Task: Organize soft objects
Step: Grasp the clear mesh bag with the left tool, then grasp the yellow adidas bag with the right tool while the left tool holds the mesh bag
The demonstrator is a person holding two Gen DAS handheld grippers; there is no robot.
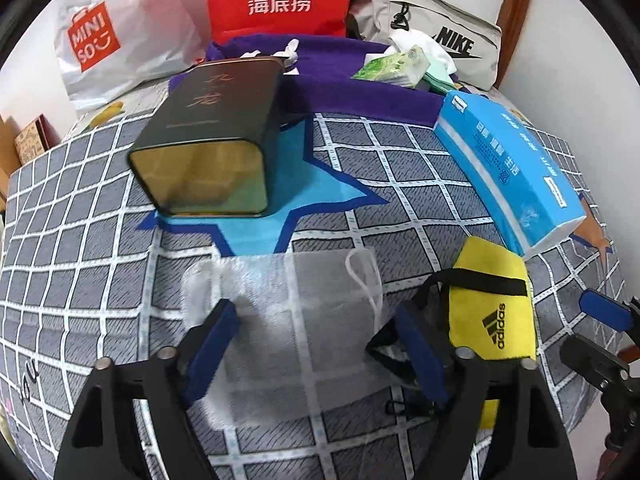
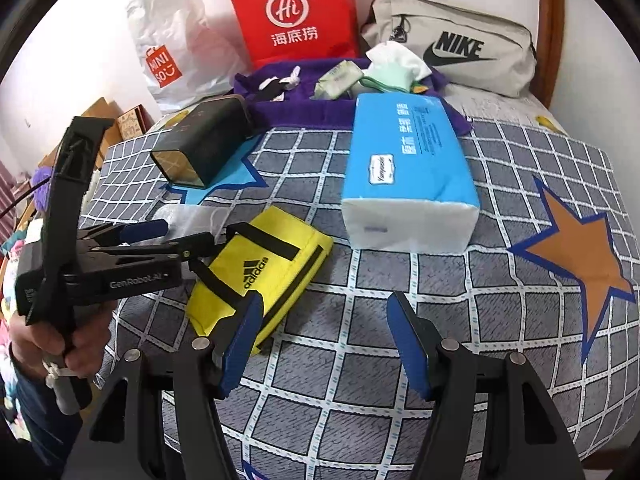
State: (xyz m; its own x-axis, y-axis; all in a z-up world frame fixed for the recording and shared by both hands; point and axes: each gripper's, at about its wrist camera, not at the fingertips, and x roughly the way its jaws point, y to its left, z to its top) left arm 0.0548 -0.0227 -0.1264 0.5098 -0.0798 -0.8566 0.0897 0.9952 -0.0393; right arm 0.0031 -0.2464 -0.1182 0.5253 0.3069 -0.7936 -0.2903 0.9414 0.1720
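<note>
Straddling the mesh pouch point(image 1: 280, 320) on the bed, I keep left gripper point(image 1: 320, 344) jaws wide, unloaded; right gripper point(image 2: 324, 344) half-open, empty, beside yellow bag point(image 2: 260, 272).

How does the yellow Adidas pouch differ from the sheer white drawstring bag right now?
The yellow fabric Adidas pouch is opaque with black straps; the sheer white mesh drawstring bag lets the checked bedcover show through. The bag lies between the open left gripper jaws; the pouch lies beside them. Both lie flat.

White wall point(image 2: 580, 20) ahead beyond fingers; wooden headboard point(image 2: 554, 32) ahead-right; grey checked bedsheet point(image 2: 360, 360) beneath fingers; cardboard boxes point(image 2: 128, 124) far left.
</note>
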